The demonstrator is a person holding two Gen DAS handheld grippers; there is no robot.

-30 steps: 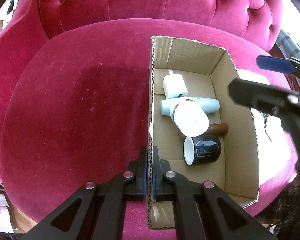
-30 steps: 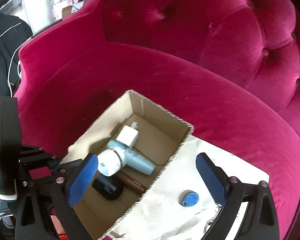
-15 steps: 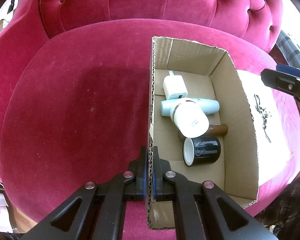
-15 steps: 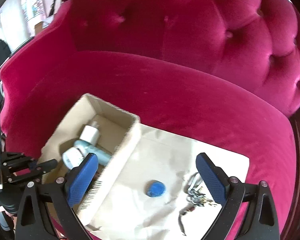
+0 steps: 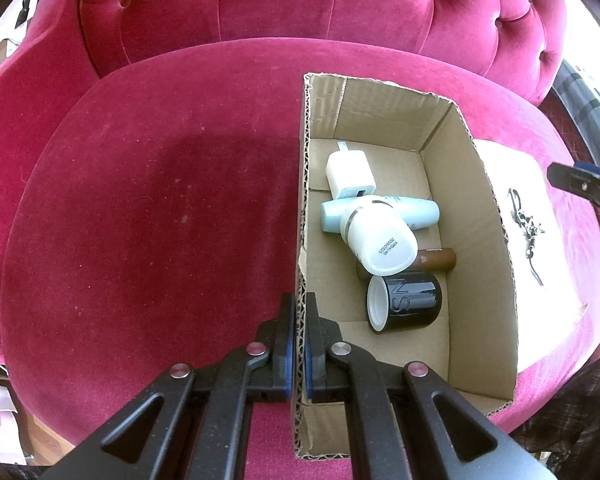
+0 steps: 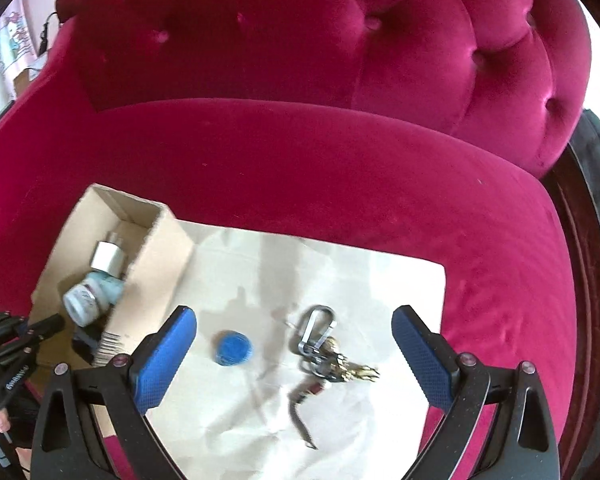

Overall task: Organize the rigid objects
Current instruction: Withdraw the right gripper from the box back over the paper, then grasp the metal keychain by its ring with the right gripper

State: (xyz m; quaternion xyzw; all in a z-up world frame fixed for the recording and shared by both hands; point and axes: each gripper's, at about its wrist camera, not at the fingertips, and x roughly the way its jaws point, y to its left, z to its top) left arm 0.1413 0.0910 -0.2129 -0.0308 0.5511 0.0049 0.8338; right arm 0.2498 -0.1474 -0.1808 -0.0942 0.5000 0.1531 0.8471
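My left gripper point(image 5: 299, 340) is shut on the left wall of a cardboard box point(image 5: 488, 216) that sits on a pink velvet sofa seat. Inside lie a white charger point(image 5: 350, 174), a pale blue tube point(image 5: 418, 212), a white jar point(image 5: 380, 244), a brown cylinder point(image 5: 438, 259) and a black jar point(image 5: 406, 302). My right gripper point(image 6: 294, 354) stands open above a cream cloth point(image 6: 372, 272) right of the box point(image 6: 156, 276). A bunch of keys on a carabiner point(image 6: 324, 350) and a round blue lid point(image 6: 233, 348) lie on the cloth between its fingers.
The tufted sofa back point(image 6: 340, 40) rises behind the seat. The seat's left half point(image 5: 140, 220) is bare velvet. A dark wooden frame point(image 6: 592, 240) borders the sofa on the right. The right gripper's tip point(image 5: 580, 186) shows at the right edge of the left wrist view.
The right gripper has swung rightwards from over the box to over the cloth, so the keys and blue lid now lie between its fingers. The left gripper and box have stayed put.
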